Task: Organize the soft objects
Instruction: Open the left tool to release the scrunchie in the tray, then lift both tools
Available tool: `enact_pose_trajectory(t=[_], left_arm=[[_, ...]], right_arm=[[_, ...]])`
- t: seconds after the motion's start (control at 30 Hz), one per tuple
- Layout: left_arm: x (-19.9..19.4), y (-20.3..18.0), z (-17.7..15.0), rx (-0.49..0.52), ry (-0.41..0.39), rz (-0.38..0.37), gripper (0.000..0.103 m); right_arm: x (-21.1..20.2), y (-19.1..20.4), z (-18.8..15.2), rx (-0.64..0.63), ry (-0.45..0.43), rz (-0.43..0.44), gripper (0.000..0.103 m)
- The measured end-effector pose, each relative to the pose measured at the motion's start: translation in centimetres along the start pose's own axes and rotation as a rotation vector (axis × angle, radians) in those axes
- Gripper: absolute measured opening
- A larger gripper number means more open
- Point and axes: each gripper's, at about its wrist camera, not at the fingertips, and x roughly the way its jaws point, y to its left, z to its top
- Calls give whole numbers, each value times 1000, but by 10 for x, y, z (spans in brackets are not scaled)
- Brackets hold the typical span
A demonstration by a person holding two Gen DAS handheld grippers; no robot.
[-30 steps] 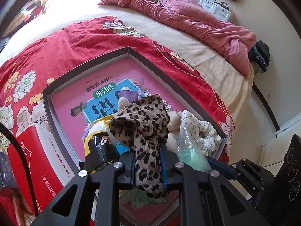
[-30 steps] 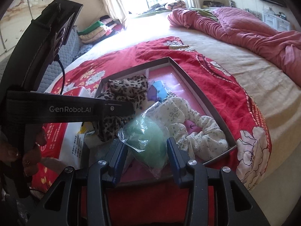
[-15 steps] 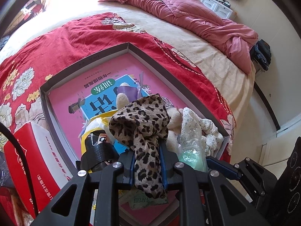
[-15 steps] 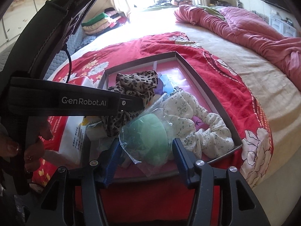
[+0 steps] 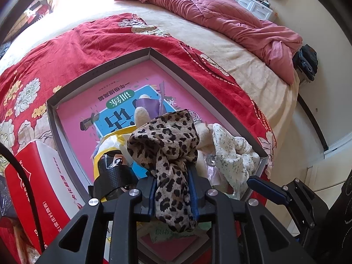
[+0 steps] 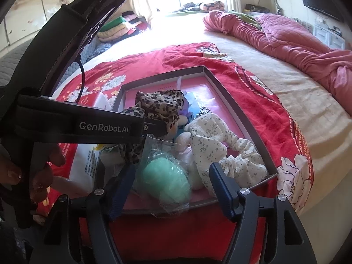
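The left hand-held gripper point(image 5: 172, 189) pinches a leopard-print cloth point(image 5: 167, 145) between its blue pads, the fabric bunched just ahead of the fingers. The right hand-held gripper point(image 6: 171, 189) stands spread around a bagged green soft ball point(image 6: 165, 177), its pads apart from the bag on both sides. Just beyond and to its right lies a white floral cloth point(image 6: 211, 147), touching a cream plush toy point(image 6: 183, 139). All rest inside a grey tray point(image 6: 239, 114) lined with a pink book point(image 5: 123, 101), on a red floral bedspread point(image 6: 264, 101)
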Motion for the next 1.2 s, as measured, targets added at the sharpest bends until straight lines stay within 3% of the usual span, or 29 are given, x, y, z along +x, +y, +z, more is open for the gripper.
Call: enact_pose_trajectory(t=[0.37, 0.6, 0.9, 1.2], left_arm=[[-1, -1, 0, 7, 3, 20, 30], [-7, 2, -1, -4, -8, 36, 53], [-18, 1, -6, -8, -24, 17, 64], [-66, -1, -26, -21, -103, -18, 73]], right_arm=[[-13, -8, 5, 34, -61, -38, 75], [-16, -15, 5, 60, -72, -59, 75], [-21, -22, 4, 100, -90, -87, 76], [-41, -23, 10, 119, -179, -122, 78]])
